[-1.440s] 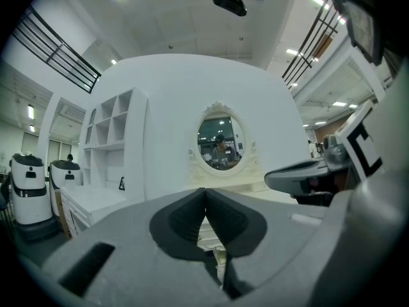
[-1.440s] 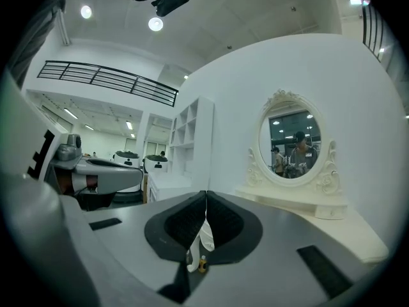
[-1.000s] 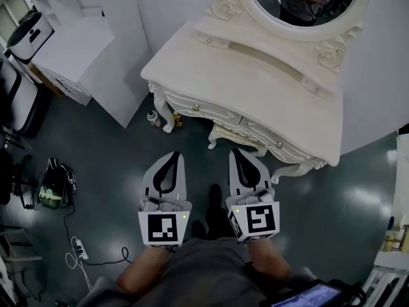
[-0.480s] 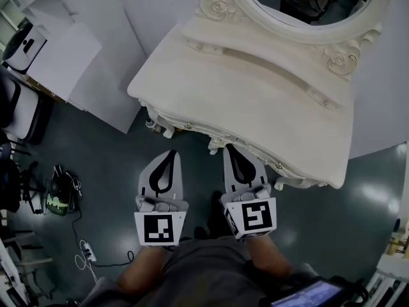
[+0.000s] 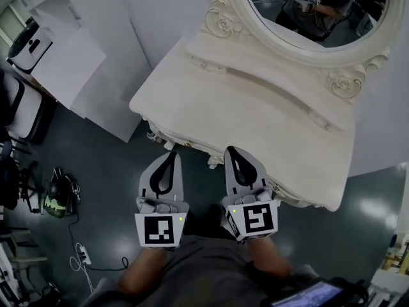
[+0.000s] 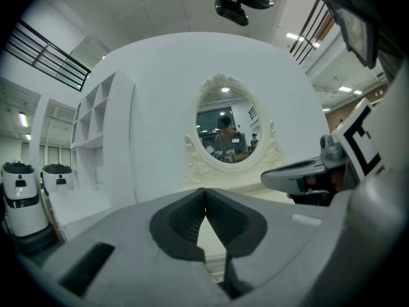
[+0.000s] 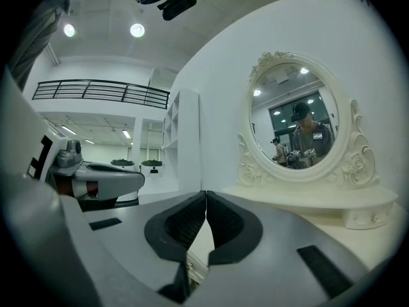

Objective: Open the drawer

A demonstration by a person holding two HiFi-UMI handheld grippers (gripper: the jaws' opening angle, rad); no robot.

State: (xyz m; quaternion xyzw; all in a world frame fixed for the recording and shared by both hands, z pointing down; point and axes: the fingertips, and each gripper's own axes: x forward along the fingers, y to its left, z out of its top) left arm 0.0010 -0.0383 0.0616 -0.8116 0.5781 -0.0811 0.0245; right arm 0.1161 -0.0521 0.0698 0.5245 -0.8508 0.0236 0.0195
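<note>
A cream dressing table with an oval mirror stands in front of me. Its carved drawer front runs under the near edge, mostly hidden by the overhanging top; a small knob shows by the right gripper. My left gripper is shut and empty, its tip just short of the table's front edge. My right gripper is also shut with nothing in it, its tip at that edge. In the left gripper view the jaws meet before the mirror. The right gripper shows closed pads too.
White panels and a shelf unit stand left of the table, with a white machine beyond them. A dark bag, cables and a power strip lie on the dark green floor at the left. A black chair sits at the left edge.
Both grippers have moved forward together toward the dressing table. Its front edge now lies at their tips, and the drawer fronts have slipped further under the overhanging top.
</note>
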